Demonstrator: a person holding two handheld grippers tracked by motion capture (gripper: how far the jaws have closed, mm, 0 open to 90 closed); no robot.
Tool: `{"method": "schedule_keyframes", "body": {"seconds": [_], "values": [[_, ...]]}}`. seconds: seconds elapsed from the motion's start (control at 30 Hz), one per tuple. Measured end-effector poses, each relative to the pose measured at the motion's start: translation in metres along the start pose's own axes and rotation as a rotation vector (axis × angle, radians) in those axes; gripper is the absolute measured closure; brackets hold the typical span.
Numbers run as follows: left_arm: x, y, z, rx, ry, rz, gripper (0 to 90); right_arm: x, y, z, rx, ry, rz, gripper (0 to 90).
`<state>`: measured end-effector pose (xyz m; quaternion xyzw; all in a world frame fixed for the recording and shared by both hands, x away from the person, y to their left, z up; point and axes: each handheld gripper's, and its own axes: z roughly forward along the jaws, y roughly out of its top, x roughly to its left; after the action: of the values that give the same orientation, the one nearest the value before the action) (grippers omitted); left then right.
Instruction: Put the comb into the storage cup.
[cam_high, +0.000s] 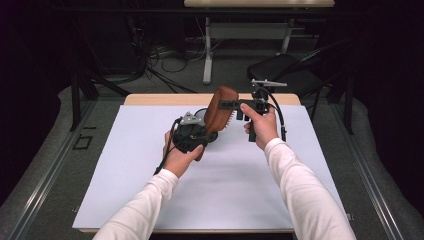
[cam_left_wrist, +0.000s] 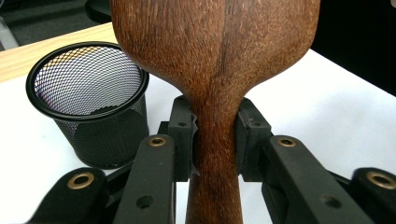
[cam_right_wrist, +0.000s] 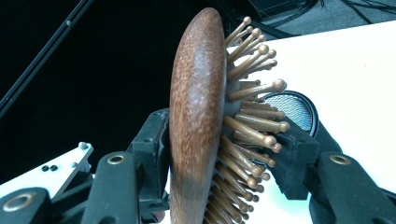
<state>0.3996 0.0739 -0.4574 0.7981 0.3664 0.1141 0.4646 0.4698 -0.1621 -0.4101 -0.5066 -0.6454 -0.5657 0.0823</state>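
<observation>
High view, hairbrush: wooden, held up above the white mat, tilted, between my two grippers.
High view, left gripper: in my left hand, at the brush's lower end.
High view, right gripper: in my right hand, level, jaws at the brush head from the right.
Left gripper view, handle: narrow neck clamped between my two pads (firm contact on both sides).
Left gripper view, mesh cup: black, upright on the mat, left of the brush.
Right gripper view, brush head: seen edge-on, bristles pointing right; one pad meets the wooden back, the other is at the bristle tips (full press unclear).
</observation>
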Motion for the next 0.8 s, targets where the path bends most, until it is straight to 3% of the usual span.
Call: {"method": "schedule_keyframes", "body": {"seconds": [0.43, 0.8], "values": [[0.0011, 0.0, -0.0017, -0.005, 0.004, 0.009, 72.2, 0.0004, 0.0, -0.0001, -0.008, 0.03, -0.005, 46.0], [0.001, 0.0004, -0.0023, -0.015, 0.005, 0.015, 72.1, -0.0045, -0.0019, -0.0015, -0.022, 0.062, 0.035, 47.5]]}}
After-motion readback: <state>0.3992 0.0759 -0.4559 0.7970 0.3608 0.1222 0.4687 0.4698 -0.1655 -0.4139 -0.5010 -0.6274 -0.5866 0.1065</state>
